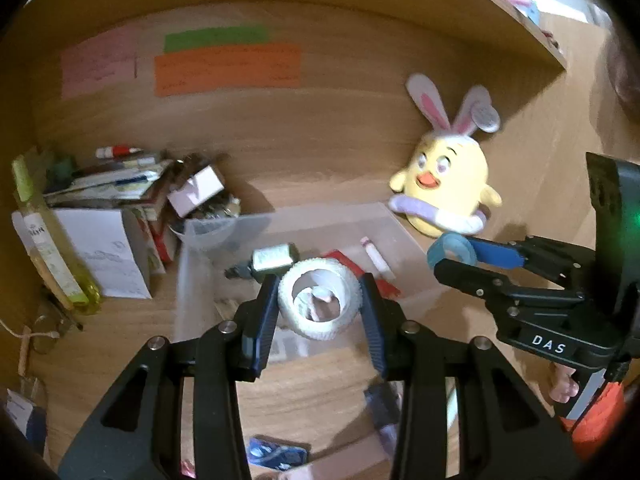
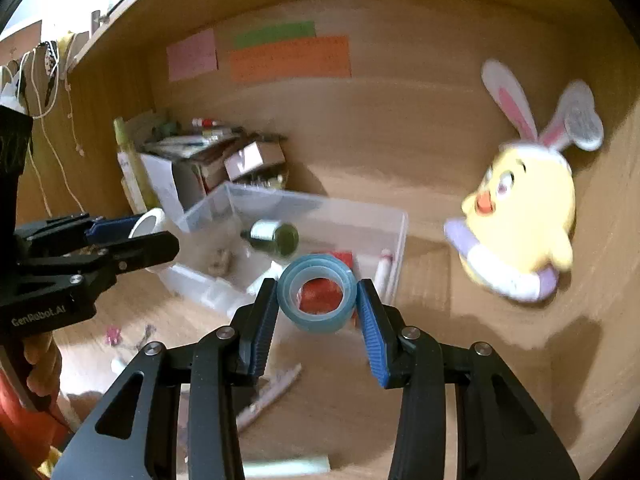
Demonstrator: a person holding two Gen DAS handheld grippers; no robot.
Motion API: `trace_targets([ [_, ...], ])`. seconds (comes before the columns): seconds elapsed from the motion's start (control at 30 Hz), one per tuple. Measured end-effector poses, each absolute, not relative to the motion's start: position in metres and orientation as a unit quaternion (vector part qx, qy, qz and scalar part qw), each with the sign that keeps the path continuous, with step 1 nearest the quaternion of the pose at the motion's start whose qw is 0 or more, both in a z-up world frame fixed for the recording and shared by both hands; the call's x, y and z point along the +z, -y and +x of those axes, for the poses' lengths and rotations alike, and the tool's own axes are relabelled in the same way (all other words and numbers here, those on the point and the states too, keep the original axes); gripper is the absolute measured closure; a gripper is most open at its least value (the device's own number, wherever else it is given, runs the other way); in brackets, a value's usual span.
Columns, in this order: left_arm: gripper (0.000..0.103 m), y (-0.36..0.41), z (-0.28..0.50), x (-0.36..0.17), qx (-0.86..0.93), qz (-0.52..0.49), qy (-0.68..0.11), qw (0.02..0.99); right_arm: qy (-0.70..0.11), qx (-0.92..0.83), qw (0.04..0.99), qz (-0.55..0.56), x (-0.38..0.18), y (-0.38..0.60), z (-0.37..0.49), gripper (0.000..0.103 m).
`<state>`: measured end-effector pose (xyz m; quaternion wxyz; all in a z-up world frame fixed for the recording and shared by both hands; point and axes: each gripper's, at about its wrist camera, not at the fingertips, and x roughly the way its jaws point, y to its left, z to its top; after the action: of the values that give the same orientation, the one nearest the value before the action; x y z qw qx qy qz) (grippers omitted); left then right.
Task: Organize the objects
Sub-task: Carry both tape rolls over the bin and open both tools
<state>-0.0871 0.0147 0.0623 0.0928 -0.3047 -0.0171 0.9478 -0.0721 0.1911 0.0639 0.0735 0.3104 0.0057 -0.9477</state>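
My left gripper [image 1: 320,300] is shut on a white tape roll [image 1: 318,298] and holds it above the near edge of a clear plastic bin [image 1: 340,216]. My right gripper [image 2: 318,296] is shut on a blue tape roll [image 2: 318,292], also above the bin [image 2: 360,208]. The bin holds a small dark bottle [image 2: 276,236], a red packet [image 2: 344,258] and a white tube [image 2: 382,270]. Each gripper shows in the other's view: the right one [image 1: 460,258] beside the bin with the blue roll [image 1: 452,250], the left one [image 2: 152,232] with the white roll [image 2: 150,220].
A yellow chick plush with rabbit ears [image 1: 448,184] leans on the wooden back wall right of the bin. Boxes, pens and a pale bottle [image 1: 48,240] pile up at the left. Coloured paper notes [image 1: 228,64] hang on the wall. Small items [image 2: 268,396] lie on the desk in front.
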Motion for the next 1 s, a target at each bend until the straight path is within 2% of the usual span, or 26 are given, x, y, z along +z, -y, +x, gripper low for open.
trace_targets([
  [0.33,0.063,0.005,-0.117,0.058,0.946,-0.319,0.019,0.062,-0.001,-0.947,0.075,0.312,0.072,-0.183,-0.112,0.066],
  [0.77,0.063,0.006,-0.160,0.005,0.916,-0.397,0.015,0.058,-0.027,-0.918,0.060,0.390,0.021,-0.179,-0.155,0.066],
  [1.0,0.063,0.008,-0.167,-0.006,0.907,-0.414,0.023,0.069,-0.019,-0.910,0.060,0.409,0.009,-0.184,-0.165,0.066],
])
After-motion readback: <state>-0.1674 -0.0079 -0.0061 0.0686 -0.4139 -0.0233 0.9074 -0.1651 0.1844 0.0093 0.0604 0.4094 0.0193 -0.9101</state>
